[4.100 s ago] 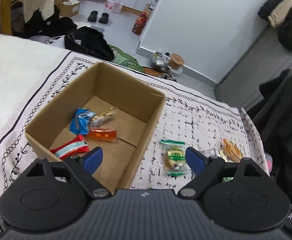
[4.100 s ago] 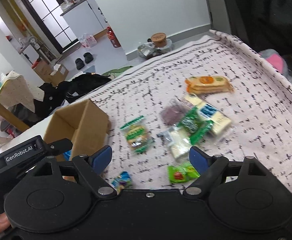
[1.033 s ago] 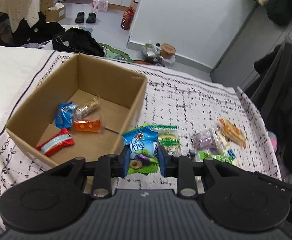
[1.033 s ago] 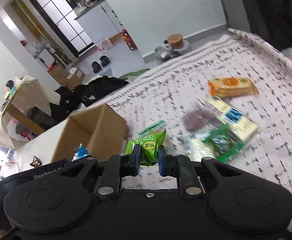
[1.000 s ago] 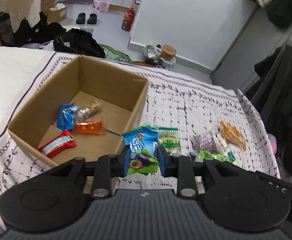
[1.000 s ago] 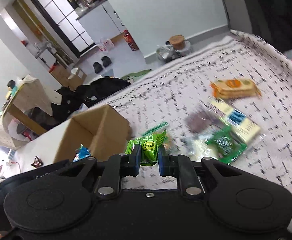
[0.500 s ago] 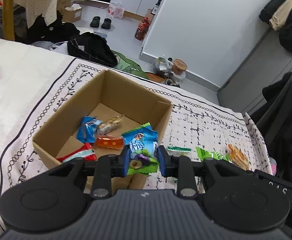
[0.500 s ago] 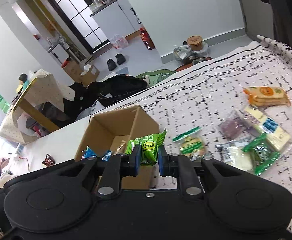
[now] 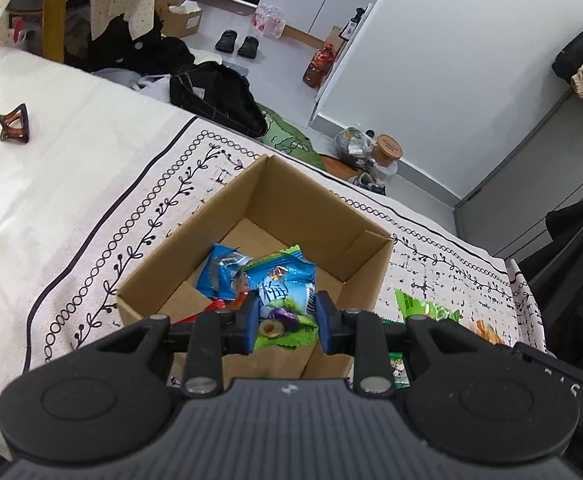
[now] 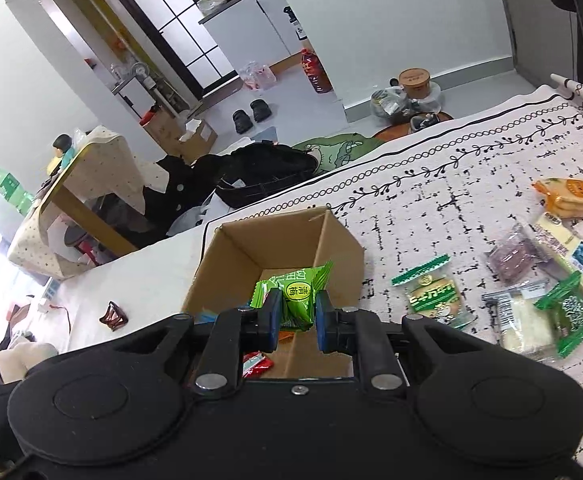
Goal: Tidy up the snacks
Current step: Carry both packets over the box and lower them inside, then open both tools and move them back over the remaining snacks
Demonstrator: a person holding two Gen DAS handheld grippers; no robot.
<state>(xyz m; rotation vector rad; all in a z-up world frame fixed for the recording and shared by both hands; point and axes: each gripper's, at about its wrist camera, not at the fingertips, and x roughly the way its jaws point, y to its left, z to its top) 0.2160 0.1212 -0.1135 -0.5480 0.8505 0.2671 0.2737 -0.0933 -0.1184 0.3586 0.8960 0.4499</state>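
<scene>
An open cardboard box (image 9: 287, 196) (image 10: 239, 248) stands on the patterned tablecloth. My left gripper (image 9: 287, 318) is shut on a blue and green snack packet (image 9: 281, 292) and holds it above the box's near half. A blue wrapper (image 9: 217, 270) and a red wrapper lie in the box. My right gripper (image 10: 297, 314) is shut on a green snack packet (image 10: 293, 290), held above the box's right side. That green packet (image 9: 425, 308) also shows at the right in the left wrist view.
Several loose snacks lie right of the box: a green-edged biscuit pack (image 10: 431, 296), a purple pack (image 10: 511, 256), an orange cracker pack (image 10: 571, 196), a white bar (image 10: 571, 252). A brown clip (image 9: 13, 124) lies far left on the white cloth. The table's far edge runs behind the box.
Both grippers closed on packets and carried them left, from the loose snacks to above the box. The box now sits under both packets.
</scene>
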